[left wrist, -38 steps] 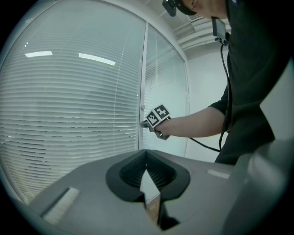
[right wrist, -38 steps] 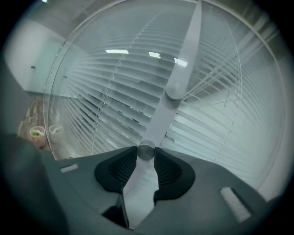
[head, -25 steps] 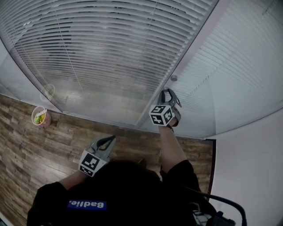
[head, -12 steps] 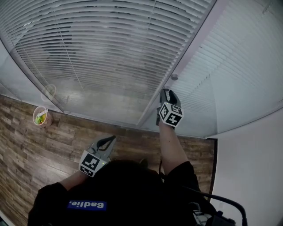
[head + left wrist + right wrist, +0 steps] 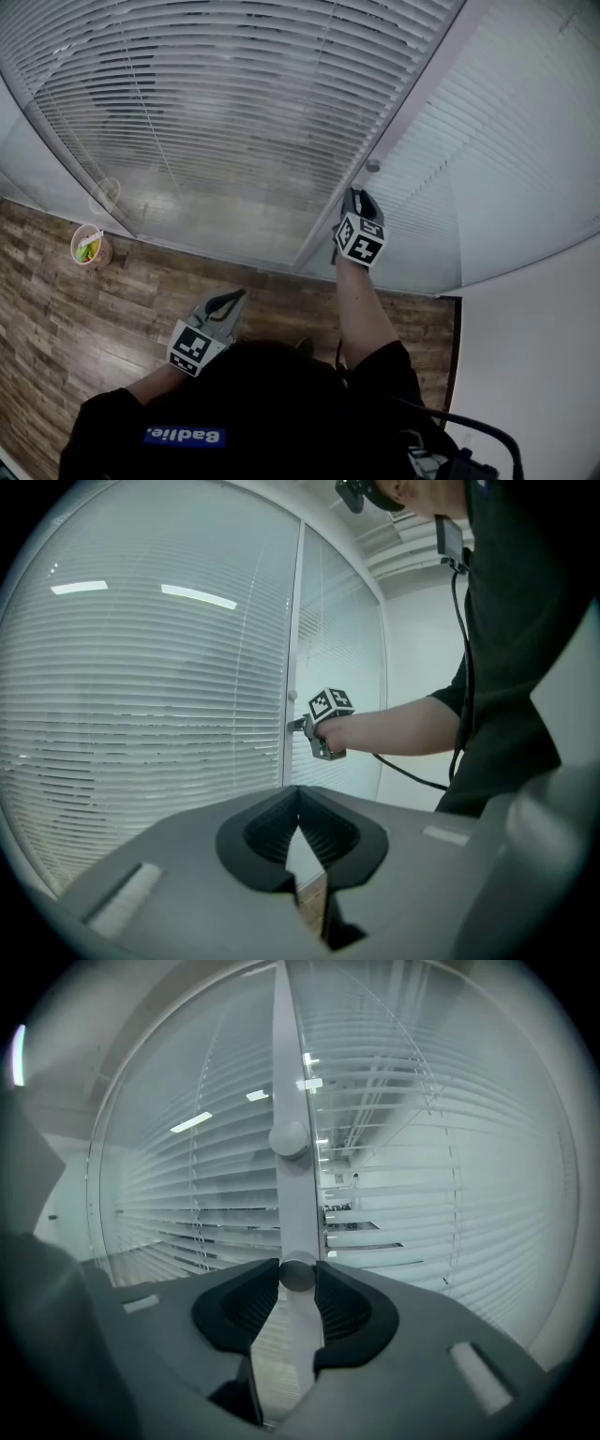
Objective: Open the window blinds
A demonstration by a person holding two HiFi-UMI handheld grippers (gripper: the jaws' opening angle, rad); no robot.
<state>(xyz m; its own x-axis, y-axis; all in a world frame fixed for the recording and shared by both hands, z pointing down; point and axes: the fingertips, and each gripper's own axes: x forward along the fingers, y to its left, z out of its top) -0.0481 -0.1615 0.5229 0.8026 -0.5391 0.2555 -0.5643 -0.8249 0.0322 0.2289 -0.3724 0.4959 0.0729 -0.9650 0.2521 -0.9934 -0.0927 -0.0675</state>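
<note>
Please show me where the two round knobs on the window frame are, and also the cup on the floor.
Upper knob [image 5: 289,1138]: right gripper view, on its round front face.
Lower knob [image 5: 298,1274]: right gripper view, on its round front face.
Cup [image 5: 97,255]: head view, on its outer wall.

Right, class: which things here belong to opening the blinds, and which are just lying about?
For the job:
- window blinds
- lower knob on the frame post
- right claw, which has just been closing, with that knob between its jaws

Lying about:
- cup on the wooden floor
- left claw, shut and empty, away from the blinds
</note>
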